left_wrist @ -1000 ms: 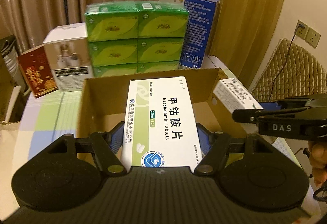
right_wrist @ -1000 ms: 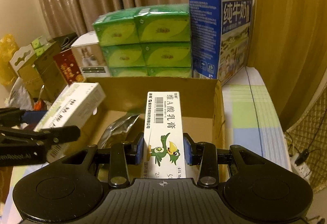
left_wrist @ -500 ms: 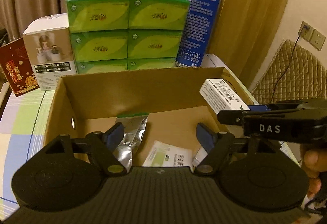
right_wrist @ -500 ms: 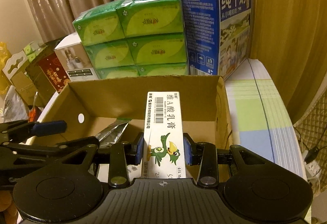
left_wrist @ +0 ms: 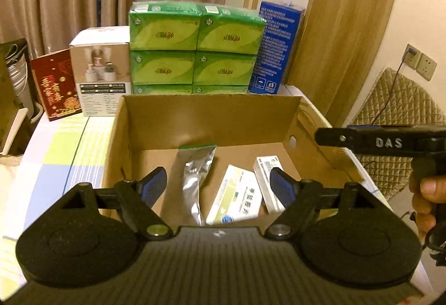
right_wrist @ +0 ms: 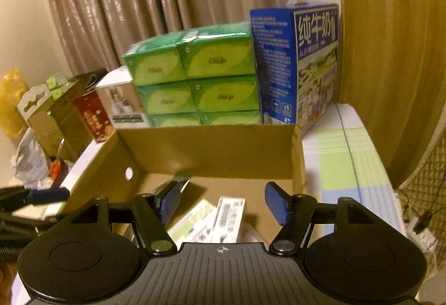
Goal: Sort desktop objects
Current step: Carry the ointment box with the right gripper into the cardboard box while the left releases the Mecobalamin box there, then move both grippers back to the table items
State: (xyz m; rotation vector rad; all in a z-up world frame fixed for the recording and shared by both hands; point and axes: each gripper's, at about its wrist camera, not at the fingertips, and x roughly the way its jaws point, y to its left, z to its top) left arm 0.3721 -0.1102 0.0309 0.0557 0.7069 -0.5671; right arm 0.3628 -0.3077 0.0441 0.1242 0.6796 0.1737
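An open cardboard box (left_wrist: pixel 211 115) (right_wrist: pixel 211 149) stands on the table. Inside it lie a silver foil pouch (left_wrist: pixel 192 174), a white and green tablet box (left_wrist: pixel 237 199) (right_wrist: pixel 192 224) and a narrow white ointment box (left_wrist: pixel 267 182) (right_wrist: pixel 228 217). My left gripper (left_wrist: pixel 220 188) hangs open above the box's near side with nothing between its fingers. My right gripper (right_wrist: pixel 223 202) is open too, over the two medicine boxes. In the left wrist view the right gripper's finger (left_wrist: pixel 376 140) reaches in over the box's right wall, with a hand (left_wrist: pixel 426 199) on its handle.
Behind the box stand stacked green tissue packs (left_wrist: pixel 195 48) (right_wrist: pixel 192 73), a blue milk carton (left_wrist: pixel 276 48) (right_wrist: pixel 295 62), a white product box (left_wrist: pixel 100 71) and a red box (left_wrist: pixel 55 85). A checked cloth (right_wrist: pixel 345 157) covers the table. A quilted chair (left_wrist: pixel 401 115) is at right.
My left gripper opened and let the tablet box fall into the cardboard box. Then my right gripper opened and dropped the ointment box beside it.
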